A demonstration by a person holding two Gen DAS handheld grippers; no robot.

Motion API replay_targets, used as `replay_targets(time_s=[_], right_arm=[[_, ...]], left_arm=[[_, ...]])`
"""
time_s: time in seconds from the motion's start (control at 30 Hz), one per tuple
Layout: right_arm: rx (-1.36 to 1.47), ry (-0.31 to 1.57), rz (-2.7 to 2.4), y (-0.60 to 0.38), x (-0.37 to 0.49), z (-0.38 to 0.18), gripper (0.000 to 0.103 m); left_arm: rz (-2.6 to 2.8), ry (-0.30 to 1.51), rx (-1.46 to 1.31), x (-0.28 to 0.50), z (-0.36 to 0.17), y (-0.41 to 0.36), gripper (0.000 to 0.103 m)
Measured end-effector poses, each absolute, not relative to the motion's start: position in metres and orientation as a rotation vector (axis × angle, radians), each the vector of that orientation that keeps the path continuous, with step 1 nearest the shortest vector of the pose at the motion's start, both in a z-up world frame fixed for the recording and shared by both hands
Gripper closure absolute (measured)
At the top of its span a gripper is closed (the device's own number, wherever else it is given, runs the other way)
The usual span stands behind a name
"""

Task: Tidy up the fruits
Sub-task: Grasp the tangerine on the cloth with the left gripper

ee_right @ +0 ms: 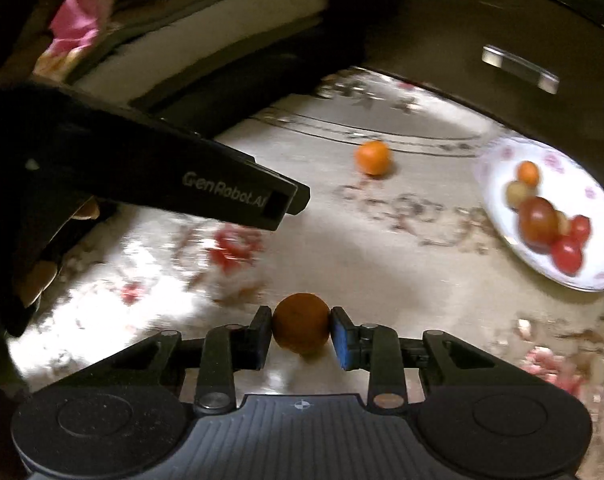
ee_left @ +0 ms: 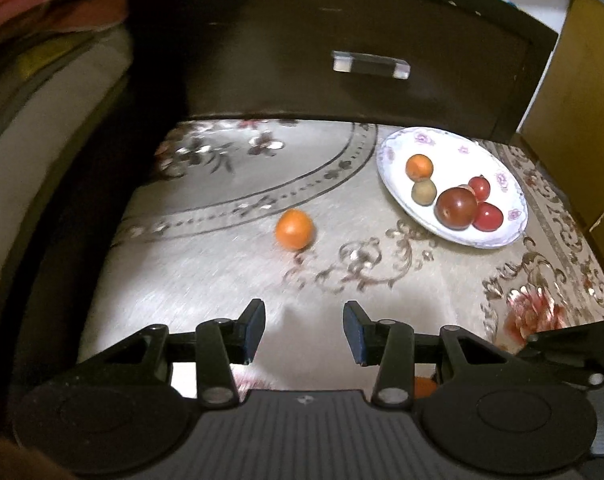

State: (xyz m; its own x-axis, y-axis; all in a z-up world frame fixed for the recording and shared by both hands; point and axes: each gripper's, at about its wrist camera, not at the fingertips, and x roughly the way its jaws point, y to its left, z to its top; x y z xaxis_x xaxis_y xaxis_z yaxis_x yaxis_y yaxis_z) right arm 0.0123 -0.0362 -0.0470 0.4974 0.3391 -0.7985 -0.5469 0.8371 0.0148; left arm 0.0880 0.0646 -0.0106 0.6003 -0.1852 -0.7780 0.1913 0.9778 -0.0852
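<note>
So the right gripper has its pads pressed on both sides of a small orange, which sits right between the fingertips, low over the flowery cloth. Looks like the pick-up step for this one. Next move, I'd guess, is to lift it and carry it ahead and to the right of the fingers, over to the plate, then set it down gently so it doesn't roll into the others.

The left gripper is partly open with nothing between its fingers. Another orange lies loose on the cloth straight ahead of them, so that's probably its target.

Count: two oranges off the plate (one gripped, one loose). On the plate I see about five fruits: one small orange, one greenish-tan one, one big dark red one and two small red ones.
</note>
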Motion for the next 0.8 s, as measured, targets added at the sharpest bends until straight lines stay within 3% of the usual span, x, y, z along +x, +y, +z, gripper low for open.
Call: replay_targets(time_s=[0.57,0.8], right_arm=[[-0.140,0.991,0.431,-0.096,0.069,-0.050,0.076],[-0.123,0.988,0.390,-0.109,0.079,-0.046,0.075]], left_arm=[[-0.146,0.931,0.084,0.178,-0.040,0.041,0.053],[-0.146,0.952,0.081,0.183,-0.050,0.040,0.063]])
